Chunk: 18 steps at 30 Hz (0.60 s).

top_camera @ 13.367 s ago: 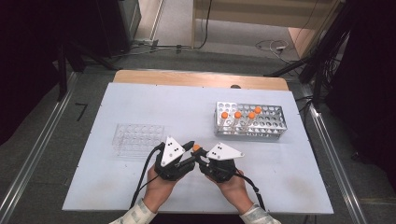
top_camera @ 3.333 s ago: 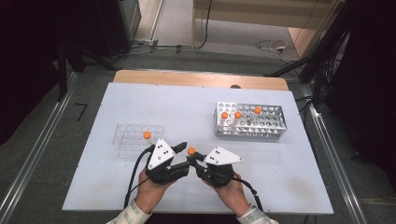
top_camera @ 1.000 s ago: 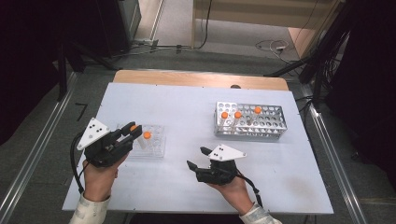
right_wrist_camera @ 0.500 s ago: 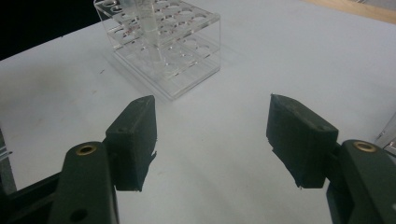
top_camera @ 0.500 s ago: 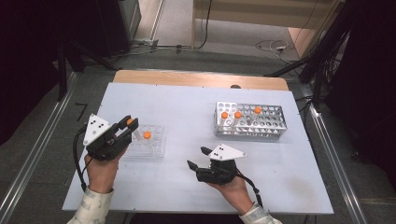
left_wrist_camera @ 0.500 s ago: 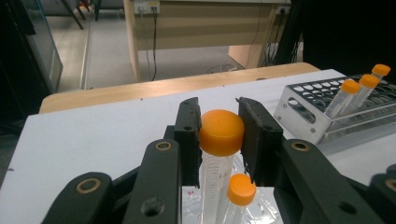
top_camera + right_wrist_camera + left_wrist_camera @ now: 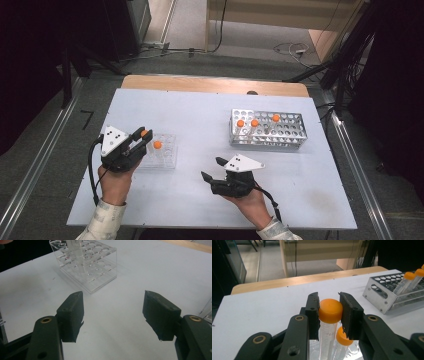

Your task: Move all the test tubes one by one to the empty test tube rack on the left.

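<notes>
Moved since earlier: left gripper (image 7: 141, 140) has carried its tube away from the middle of the table, where the two grippers met, out to the clear rack; in the last half second it has settled a little lower over it. The right gripper has stayed put.
Table (image 7: 200, 115): white top, bearing both racks, which stand well apart.
Metal rack (image 7: 267, 130): ahead and to the right of the right gripper, holding three orange-capped tubes.
Clear rack (image 7: 162, 152): directly under and just ahead of the left gripper; one capped tube (image 7: 157, 145) already stands in it.
Right gripper (image 7: 214, 170): jaws spread wide, nothing between them, resting low near the table's front, the clear rack ahead of it in its own view.
Left gripper state: clamped on the orange cap of the held tube (image 7: 330, 310), which hangs upright between the jaws, its lower end down among the rack's holes, just beside the seated tube.
Step, as I judge it: lowering the tube into a free hole.
Risk: if the tip meets the rack's top plate instead of a hole, pushing down could tilt the tube in the jaws or shove the light rack; it could also knock the neighbouring tube.
</notes>
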Each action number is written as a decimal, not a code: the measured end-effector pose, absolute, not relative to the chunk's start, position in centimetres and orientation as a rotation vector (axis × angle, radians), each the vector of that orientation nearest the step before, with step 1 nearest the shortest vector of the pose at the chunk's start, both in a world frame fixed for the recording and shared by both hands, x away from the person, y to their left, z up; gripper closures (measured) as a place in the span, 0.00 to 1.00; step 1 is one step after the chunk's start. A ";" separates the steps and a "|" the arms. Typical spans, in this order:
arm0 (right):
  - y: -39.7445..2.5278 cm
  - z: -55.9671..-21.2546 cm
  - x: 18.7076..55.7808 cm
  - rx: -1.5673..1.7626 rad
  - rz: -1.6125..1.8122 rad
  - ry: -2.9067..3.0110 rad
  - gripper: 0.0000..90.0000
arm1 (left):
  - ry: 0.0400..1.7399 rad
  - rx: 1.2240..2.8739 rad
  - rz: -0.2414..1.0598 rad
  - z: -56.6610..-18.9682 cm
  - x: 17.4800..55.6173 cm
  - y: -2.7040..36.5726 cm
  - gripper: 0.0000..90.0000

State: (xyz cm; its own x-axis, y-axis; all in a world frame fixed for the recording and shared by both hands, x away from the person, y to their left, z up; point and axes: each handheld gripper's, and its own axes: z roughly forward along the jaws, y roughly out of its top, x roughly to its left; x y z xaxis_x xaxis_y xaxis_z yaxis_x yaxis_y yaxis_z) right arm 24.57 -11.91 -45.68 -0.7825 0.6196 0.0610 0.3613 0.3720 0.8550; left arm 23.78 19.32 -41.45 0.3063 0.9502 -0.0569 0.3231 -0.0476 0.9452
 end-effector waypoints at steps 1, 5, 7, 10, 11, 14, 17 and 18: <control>-11.9 -45.7 24.6 0.867 1.368 2.366 0.35 | 1.202 1.577 0.789 -41.6 23.8 19.3 0.77; -12.0 -45.7 24.6 0.867 1.366 2.367 0.35 | 1.221 1.583 0.781 -42.3 23.8 19.1 0.77; -12.0 -45.7 24.6 0.867 1.366 2.365 0.35 | 1.226 1.585 0.773 -42.6 23.8 19.1 0.77; -12.1 -45.7 24.6 0.865 1.365 2.363 0.35 | 1.234 1.588 0.769 -42.9 23.8 19.0 0.77; -12.1 -45.7 24.6 0.866 1.366 2.364 0.36 | 1.235 1.590 0.765 -43.1 23.8 19.0 0.76; -12.0 -45.7 24.6 0.867 1.365 2.364 0.35 | 1.242 1.579 0.756 -43.2 23.8 19.0 0.76; -12.0 -45.7 24.5 0.867 1.364 2.364 0.36 | 1.241 1.577 0.750 -43.2 23.8 19.1 0.76; -12.1 -45.7 24.6 0.867 1.365 2.364 0.35 | 1.243 1.575 0.740 -43.2 23.8 19.1 0.76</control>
State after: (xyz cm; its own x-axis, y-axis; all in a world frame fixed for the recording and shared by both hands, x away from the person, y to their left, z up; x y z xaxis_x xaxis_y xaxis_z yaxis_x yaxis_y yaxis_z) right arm 24.55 -12.05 -45.74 -0.7820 0.6206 0.0571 0.3599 0.3749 0.8544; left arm 23.77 19.11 -43.24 0.2965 0.9500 -0.0977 0.3662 -0.0186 0.9303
